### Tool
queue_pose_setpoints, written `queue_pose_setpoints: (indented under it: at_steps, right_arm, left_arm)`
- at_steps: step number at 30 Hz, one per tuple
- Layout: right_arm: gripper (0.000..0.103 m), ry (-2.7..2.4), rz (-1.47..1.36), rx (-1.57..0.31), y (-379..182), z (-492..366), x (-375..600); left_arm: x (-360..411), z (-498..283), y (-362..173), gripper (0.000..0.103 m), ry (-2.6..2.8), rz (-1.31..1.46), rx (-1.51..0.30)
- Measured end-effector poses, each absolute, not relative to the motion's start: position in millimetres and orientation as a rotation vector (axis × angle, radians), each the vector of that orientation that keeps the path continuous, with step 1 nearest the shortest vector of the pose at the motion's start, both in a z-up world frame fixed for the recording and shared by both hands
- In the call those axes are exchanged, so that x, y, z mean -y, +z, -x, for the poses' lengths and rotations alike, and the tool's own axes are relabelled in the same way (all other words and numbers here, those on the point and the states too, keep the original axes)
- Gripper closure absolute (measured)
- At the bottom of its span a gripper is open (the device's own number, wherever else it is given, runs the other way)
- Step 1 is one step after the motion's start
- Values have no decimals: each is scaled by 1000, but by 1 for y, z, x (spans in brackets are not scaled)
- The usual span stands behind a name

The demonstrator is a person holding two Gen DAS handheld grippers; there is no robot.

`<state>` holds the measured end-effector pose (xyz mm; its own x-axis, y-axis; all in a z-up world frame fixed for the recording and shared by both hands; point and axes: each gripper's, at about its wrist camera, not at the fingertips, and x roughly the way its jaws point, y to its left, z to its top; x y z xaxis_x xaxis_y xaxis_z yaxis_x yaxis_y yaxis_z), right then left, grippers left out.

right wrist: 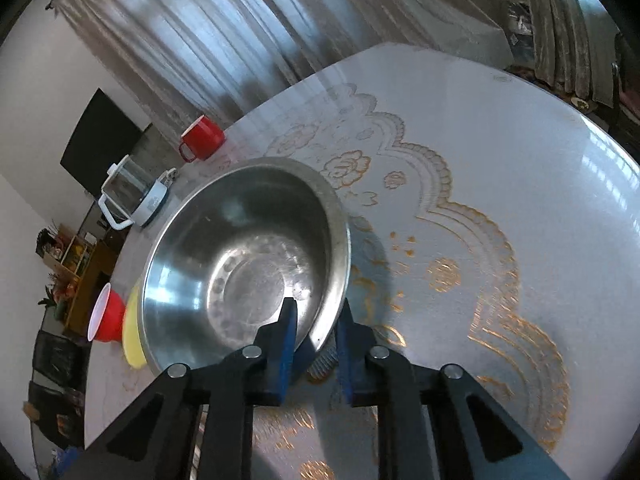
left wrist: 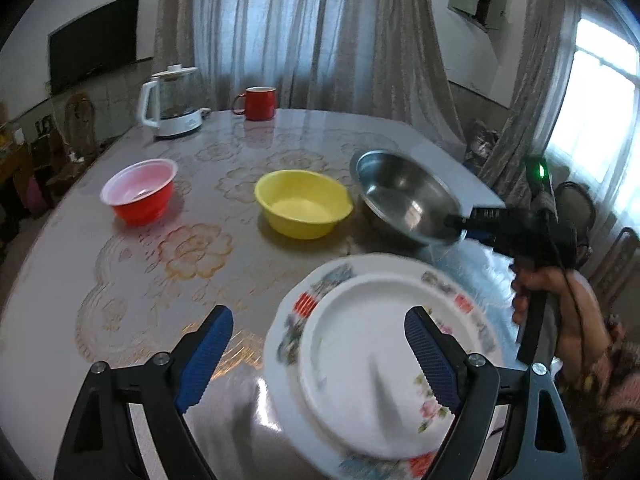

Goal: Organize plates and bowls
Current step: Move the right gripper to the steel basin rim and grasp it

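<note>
Nearest in the left wrist view, the left gripper (left wrist: 318, 356) hangs with its blue ribbed pads spread wide and nothing between them; its right pad (left wrist: 430, 362) stands over a plain white round plate (left wrist: 360, 364). That plate lies stacked on a larger white plate with a flowered rim (left wrist: 456, 292), and both rest on the round glossy table with gold flower patterns (left wrist: 172, 264). Just beyond, the right gripper (right wrist: 316, 334), held in a person's hand (left wrist: 560, 300), is clamped on the near rim of a shiny round steel bowl (right wrist: 244, 264), one pad inside the wall and one outside, with the bowl tilted. Beside the steel bowl sits a yellow plastic bowl (left wrist: 302, 202), and farther left a red plastic bowl with a white inside (left wrist: 140, 192). At the far edge of the table stand a red mug (left wrist: 258, 103) and a white-based glass kettle (left wrist: 172, 102), with pale curtains (left wrist: 304, 32) behind them.
</note>
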<state>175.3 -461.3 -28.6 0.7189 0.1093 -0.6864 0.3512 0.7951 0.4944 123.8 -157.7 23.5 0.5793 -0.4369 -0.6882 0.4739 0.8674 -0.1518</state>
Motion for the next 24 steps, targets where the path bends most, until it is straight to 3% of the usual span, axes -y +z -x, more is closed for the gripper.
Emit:
queue_pose_setpoints:
  at_steps: [24]
  right_arm:
    - [85,-102,-647,-682,-44,-156,460]
  left_arm:
    - [284,-236,30,16,-575,-205,-861]
